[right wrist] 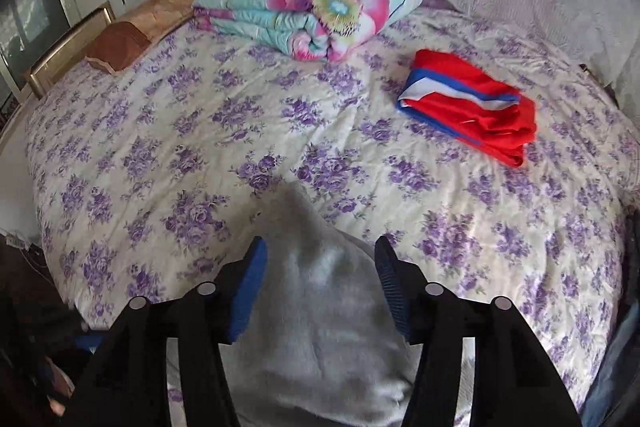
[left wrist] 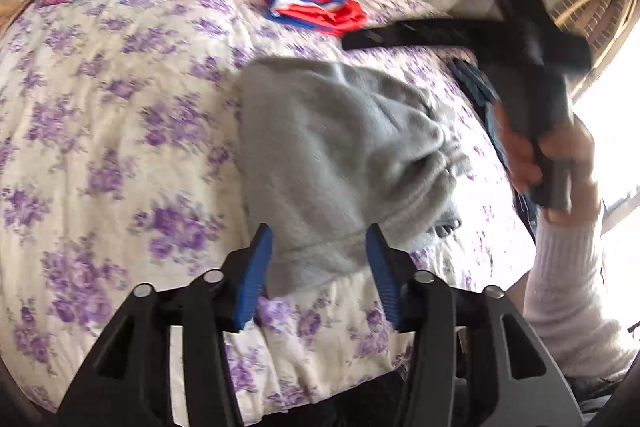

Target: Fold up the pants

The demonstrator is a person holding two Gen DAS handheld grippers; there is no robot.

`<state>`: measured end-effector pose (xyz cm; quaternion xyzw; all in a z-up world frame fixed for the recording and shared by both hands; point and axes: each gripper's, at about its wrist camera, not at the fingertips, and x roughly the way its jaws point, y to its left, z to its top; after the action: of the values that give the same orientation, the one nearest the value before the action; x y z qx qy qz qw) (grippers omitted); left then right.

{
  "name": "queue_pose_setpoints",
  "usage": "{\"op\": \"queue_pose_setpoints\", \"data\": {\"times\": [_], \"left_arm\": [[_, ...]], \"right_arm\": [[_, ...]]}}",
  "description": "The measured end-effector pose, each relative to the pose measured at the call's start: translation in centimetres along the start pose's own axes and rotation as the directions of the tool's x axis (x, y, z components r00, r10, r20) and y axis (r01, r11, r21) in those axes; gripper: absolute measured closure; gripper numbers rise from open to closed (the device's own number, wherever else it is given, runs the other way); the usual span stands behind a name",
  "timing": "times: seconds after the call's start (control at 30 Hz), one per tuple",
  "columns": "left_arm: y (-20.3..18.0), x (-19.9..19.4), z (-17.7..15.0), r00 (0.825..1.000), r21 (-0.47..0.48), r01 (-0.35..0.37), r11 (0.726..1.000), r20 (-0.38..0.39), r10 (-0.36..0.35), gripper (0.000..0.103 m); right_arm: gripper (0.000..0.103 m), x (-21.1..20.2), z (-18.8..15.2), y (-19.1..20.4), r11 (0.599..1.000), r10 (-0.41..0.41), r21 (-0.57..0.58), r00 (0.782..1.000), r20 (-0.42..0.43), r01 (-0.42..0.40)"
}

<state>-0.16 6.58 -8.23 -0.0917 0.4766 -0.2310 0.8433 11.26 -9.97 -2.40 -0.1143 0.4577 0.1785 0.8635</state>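
Both grippers — left gripper (left wrist: pixel 318 267), right gripper (right wrist: pixel 320 283) — are hovering wide apart, holding nothing, over bunched grey pants (left wrist: pixel 340 147) on the floral bedspread (left wrist: pixel 120 107), likely positioning to grab an edge.

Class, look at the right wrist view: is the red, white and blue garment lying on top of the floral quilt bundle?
No. The red, white and blue garment lies apart from the folded quilt, directly on the purple-flowered bedspread.

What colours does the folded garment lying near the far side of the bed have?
The folded garment is red with blue and white stripes; the right wrist view shows it best.
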Motion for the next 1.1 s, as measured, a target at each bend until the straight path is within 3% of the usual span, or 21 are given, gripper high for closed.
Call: {"op": "queue_pose_setpoints", "data": {"times": [0.1, 0.23, 0.33, 0.4, 0.47, 0.53, 0.6, 0.7, 0.77, 0.83, 0.87, 0.93, 1.03, 1.1], "left_arm": [[2.6, 0.5, 0.9, 1.0, -0.076, 0.002, 0.997, -0.029, -0.004, 0.053], [4.3, 3.3, 0.7, 0.994, -0.158, 0.02, 0.987, -0.106, -0.037, 0.053], [4.7, 5.0, 1.1, 0.987, -0.195, 0.036, 0.98, -0.148, -0.066, 0.052], [4.7, 5.7, 1.4, 0.982, -0.207, 0.068, 0.976, -0.158, -0.102, 0.051], [4.5, 6.1, 1.8, 0.981, -0.206, 0.081, 0.975, -0.159, -0.115, 0.05], [4.3, 6.7, 2.3, 0.977, -0.209, 0.105, 0.972, -0.162, -0.14, 0.042], [4.1, 7.9, 2.7, 0.969, -0.215, 0.127, 0.968, -0.182, -0.167, 0.04], [3.3, 10.7, 3.1, 0.953, -0.203, 0.149, 0.968, -0.232, -0.195, 0.023], [2.4, 11.6, 3.1, 0.954, -0.179, 0.135, 0.975, -0.243, -0.177, 0.015], [1.2, 11.6, 3.1, 0.961, -0.142, 0.119, 0.983, -0.233, -0.15, 0.014], [0.8, 11.4, 3.1, 0.965, -0.135, 0.111, 0.985, -0.221, -0.139, 0.019], [-0.3, 10.1, 3.1, 0.975, -0.092, 0.111, 0.99, -0.185, -0.126, 0.045], [-1.3, 8.3, 3.2, 0.984, -0.031, 0.094, 0.995, -0.148, -0.098, 0.061], [-1.5, 7.9, 3.3, 0.985, -0.025, 0.097, 0.995, -0.144, -0.099, 0.062]], "right_arm": [[0.043, -1.5, -3.9, -1.9, 0.998, -0.033, 0.055, 0.999, 0.043, 0.03], [0.04, 3.8, -9.0, -3.7, 0.991, -0.083, 0.099, 0.995, -0.058, 0.089], [0.039, 3.4, -10.3, -2.7, 0.99, -0.121, 0.069, 0.992, 0.025, 0.119], [0.039, 1.6, -10.4, -2.6, 0.99, -0.096, 0.102, 0.995, 0.032, 0.093], [0.039, -1.6, -11.2, -3.3, 0.983, -0.013, 0.185, 0.995, 0.101, -0.006], [0.024, -5.0, -12.7, -4.0, 0.961, 0.07, 0.248, 0.976, 0.207, -0.121], [0.016, -7.4, -15.0, -4.7, 0.946, 0.062, 0.29, 0.958, 0.282, -0.147], [0.015, -8.1, -18.1, -5.5, 0.93, -0.011, 0.357, 0.967, 0.254, -0.083], [0.015, -7.4, -20.0, -6.1, 0.913, -0.028, 0.403, 0.979, 0.204, -0.058], [0.015, -6.4, -21.5, -7.1, 0.882, 0.023, 0.46, 0.984, 0.179, -0.104], [0.015, -5.6, -22.2, -7.8, 0.852, 0.08, 0.498, 0.981, 0.175, -0.159], [0.015, -4.0, -23.3, -9.3, 0.764, 0.21, 0.581, 0.96, 0.185, -0.279], [0.013, -2.5, -23.3, -11.2, 0.664, 0.304, 0.65, 0.928, 0.217, -0.37], [0.011, -1.2, -22.8, -12.3, 0.614, 0.351, 0.678, 0.909, 0.224, -0.404]]}}
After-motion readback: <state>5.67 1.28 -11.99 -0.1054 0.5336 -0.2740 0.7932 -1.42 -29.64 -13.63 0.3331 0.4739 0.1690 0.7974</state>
